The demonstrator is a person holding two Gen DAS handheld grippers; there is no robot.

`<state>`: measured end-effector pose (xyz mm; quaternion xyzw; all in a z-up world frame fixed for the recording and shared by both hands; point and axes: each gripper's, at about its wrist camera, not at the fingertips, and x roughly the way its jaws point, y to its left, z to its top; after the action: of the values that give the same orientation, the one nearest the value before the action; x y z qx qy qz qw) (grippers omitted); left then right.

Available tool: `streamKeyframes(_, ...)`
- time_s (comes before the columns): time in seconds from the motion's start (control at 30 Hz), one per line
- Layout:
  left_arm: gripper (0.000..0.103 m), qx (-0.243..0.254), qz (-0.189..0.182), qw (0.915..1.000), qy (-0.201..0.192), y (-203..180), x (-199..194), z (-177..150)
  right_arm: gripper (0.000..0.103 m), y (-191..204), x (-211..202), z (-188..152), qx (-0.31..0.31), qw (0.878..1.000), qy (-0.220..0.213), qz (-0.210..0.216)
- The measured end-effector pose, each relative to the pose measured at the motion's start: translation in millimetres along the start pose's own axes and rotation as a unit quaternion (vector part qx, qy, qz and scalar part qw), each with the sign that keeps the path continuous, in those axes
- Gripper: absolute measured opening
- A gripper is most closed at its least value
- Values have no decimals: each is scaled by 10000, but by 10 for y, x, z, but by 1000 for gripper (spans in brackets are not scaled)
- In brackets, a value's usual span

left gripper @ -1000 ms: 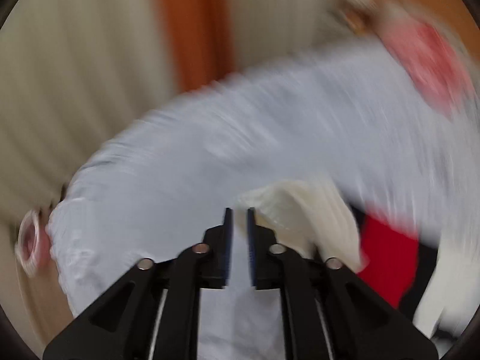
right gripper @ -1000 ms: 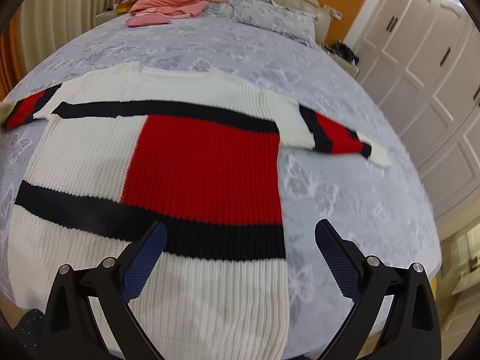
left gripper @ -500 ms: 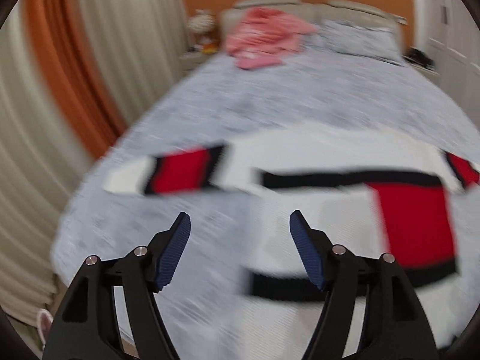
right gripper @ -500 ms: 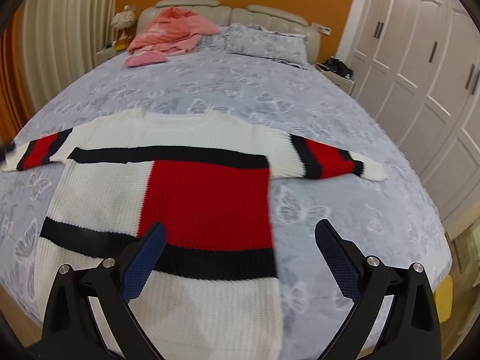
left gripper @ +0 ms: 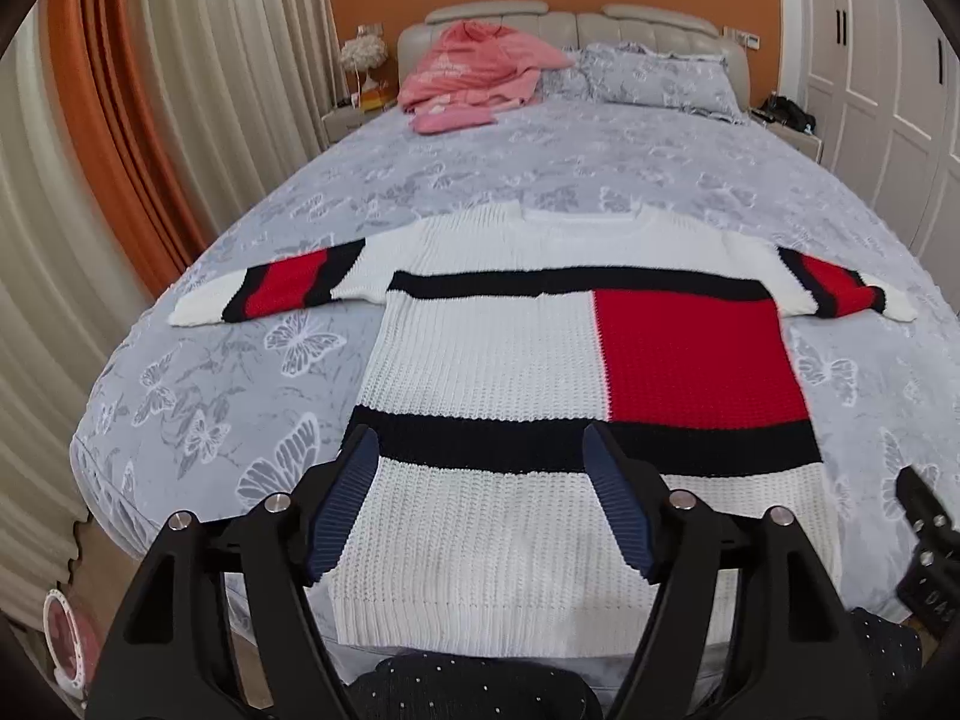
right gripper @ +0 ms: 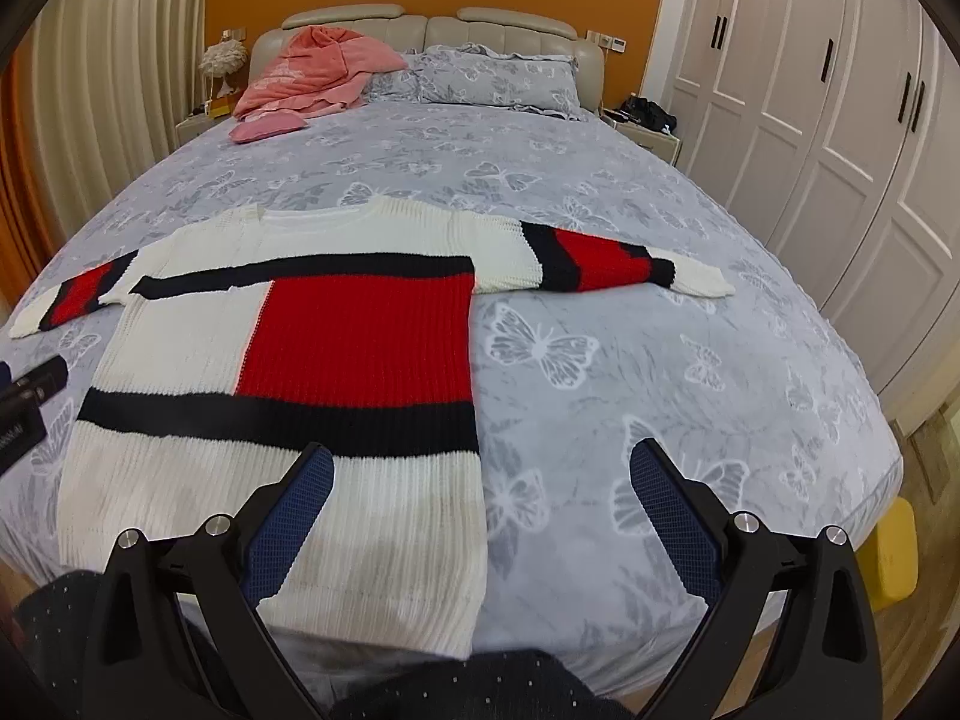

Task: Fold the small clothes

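Note:
A white knit sweater [left gripper: 492,354] with a red block and black bands lies flat on the bed, both sleeves spread out; it also shows in the right wrist view [right gripper: 360,336]. My left gripper [left gripper: 480,468] is open and empty, held above the sweater's lower left part. My right gripper [right gripper: 480,480] is open and empty, above the sweater's lower right edge. Each gripper's body shows at the edge of the other's view.
The bed [right gripper: 660,312] has a grey butterfly cover. Pink clothes [left gripper: 474,72] and pillows [right gripper: 498,84] lie at the headboard. Curtains [left gripper: 90,192] hang at left, white wardrobe doors [right gripper: 840,120] stand at right. A yellow object [right gripper: 897,552] sits on the floor.
My left gripper let go of the left sleeve, opened, and swung back to face the whole sweater. My right gripper stayed open and pulled back a little.

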<state>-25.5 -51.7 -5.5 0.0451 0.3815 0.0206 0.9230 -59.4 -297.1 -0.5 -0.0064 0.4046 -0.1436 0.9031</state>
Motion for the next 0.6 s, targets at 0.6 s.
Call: streamKeyframes(0.6,70,11,-75,10000,-43,-20,-60,-84,98,20,-90,-99,-33,10000,-47,18)
